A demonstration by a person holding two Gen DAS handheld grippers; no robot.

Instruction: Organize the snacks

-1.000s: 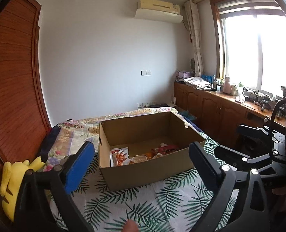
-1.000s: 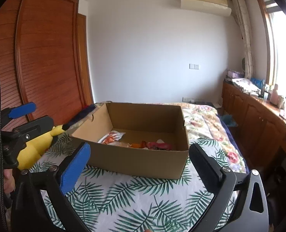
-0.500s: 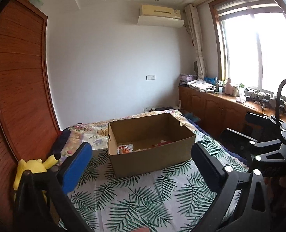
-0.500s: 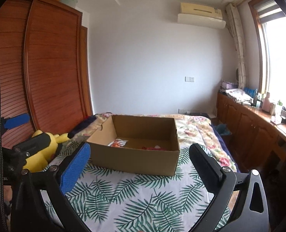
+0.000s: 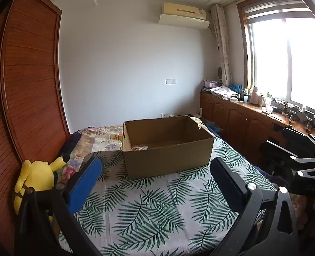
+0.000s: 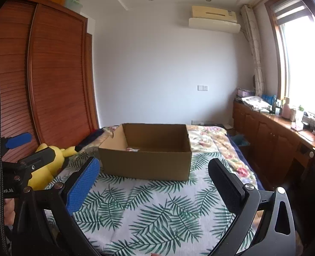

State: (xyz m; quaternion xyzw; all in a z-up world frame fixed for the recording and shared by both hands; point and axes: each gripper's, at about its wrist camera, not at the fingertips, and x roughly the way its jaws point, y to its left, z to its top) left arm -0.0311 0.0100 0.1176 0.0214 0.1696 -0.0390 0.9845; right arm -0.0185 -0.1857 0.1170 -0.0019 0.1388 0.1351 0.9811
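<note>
An open cardboard box (image 5: 168,149) stands on the bed with the palm-leaf sheet (image 5: 148,209). Only a corner of one snack packet (image 5: 139,148) shows over its near wall; it also shows in the right wrist view (image 6: 132,149). The box (image 6: 144,162) sits well ahead of both grippers. My left gripper (image 5: 155,183) is open and empty, held back over the near part of the bed. My right gripper (image 6: 153,181) is open and empty too. The right gripper shows at the right edge of the left wrist view (image 5: 296,155), the left one at the left edge of the right wrist view (image 6: 18,155).
A yellow plush toy (image 5: 35,177) lies at the bed's left edge against the wooden wardrobe (image 5: 18,98). A floral quilt (image 5: 99,136) lies behind the box. A wooden cabinet run (image 5: 242,123) with clutter stands under the window at right.
Both grippers have pulled back and away from the box, which now looks smaller and farther. The snacks inside are now mostly hidden by the near wall. Both stay open.
</note>
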